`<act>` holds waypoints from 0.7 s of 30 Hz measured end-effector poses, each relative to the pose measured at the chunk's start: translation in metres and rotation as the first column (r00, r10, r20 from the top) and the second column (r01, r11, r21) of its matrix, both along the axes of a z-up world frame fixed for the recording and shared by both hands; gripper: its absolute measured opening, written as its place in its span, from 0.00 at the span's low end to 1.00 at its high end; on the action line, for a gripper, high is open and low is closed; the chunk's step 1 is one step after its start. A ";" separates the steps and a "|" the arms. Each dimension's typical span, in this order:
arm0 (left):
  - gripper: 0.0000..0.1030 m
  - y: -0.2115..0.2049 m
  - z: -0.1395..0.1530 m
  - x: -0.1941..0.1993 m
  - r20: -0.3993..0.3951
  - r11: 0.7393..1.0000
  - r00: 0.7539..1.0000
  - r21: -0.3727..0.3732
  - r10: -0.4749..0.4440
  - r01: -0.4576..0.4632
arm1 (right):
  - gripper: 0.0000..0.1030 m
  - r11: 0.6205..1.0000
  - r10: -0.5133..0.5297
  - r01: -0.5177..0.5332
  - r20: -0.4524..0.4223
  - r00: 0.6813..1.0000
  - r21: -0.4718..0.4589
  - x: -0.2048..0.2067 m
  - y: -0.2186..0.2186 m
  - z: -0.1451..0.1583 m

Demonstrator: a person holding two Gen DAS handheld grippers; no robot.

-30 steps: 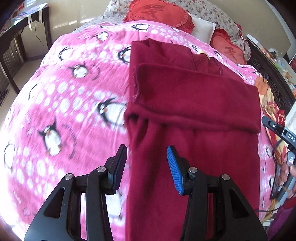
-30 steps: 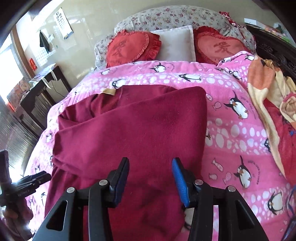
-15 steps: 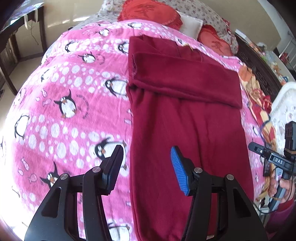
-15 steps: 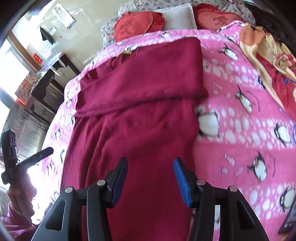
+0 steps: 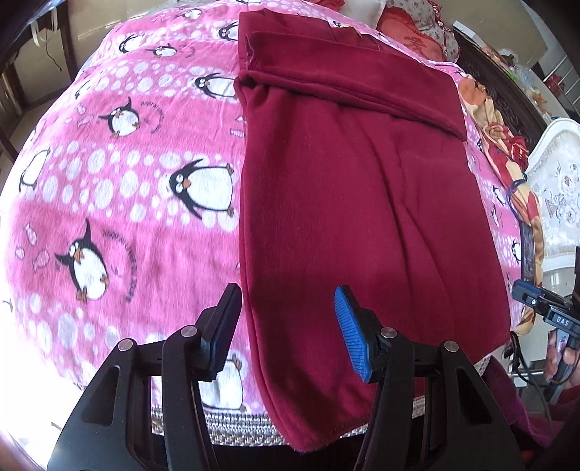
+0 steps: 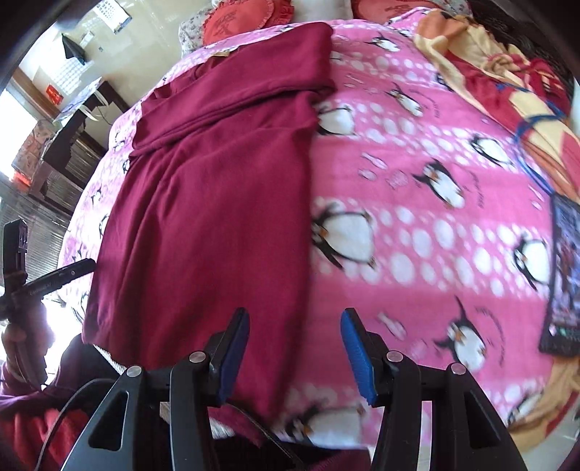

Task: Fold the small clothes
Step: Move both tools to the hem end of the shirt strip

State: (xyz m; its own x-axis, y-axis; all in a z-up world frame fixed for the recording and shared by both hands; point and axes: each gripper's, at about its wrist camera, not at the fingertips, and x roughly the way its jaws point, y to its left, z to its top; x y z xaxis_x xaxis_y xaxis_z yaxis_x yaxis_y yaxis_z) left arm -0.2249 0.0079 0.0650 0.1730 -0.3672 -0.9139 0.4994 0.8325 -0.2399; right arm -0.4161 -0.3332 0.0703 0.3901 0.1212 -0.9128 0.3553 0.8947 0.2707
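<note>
A dark red garment lies flat and lengthwise on the pink penguin blanket, its far end folded over into a band. Its near hem hangs over the bed's front edge. My left gripper is open and empty, hovering over the garment's near left edge. My right gripper is open and empty over the garment's near right edge. The right gripper also shows at the right of the left wrist view.
Red heart cushions and a white pillow lie at the head of the bed. An orange and red quilt is bunched at the right, and a dark phone lies on the blanket there. A dark desk stands at left.
Both grippers have drawn back from the folded far band toward the near hem at the bed's front edge. Both stayed open. The garment has not moved.
</note>
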 end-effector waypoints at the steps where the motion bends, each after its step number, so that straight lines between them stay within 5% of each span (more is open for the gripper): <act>1: 0.52 0.002 -0.001 -0.002 -0.001 1.000 1.000 0.001 0.003 -0.003 | 0.49 1.000 -0.004 0.004 0.006 1.000 0.003 -0.006 -0.002 0.002; 11: 0.53 0.021 -0.019 -0.011 -0.073 0.998 0.996 -0.011 0.060 -0.061 | 0.56 0.985 0.015 -0.028 0.076 0.997 0.173 -0.003 0.018 -0.022; 21: 0.63 0.022 -0.022 -0.018 -0.097 0.995 0.992 -0.040 0.084 -0.088 | 0.56 0.981 0.024 -0.049 0.132 0.991 0.190 0.001 0.018 -0.024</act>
State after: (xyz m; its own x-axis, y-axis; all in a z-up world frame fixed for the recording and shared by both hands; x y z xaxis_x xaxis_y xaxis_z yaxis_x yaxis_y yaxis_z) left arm -0.2426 0.0299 0.0427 0.1192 -0.3954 -0.9107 0.3998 0.8587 -0.3205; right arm -0.4155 -0.3153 0.0460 0.4943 0.3057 -0.8138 0.2744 0.8334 0.4797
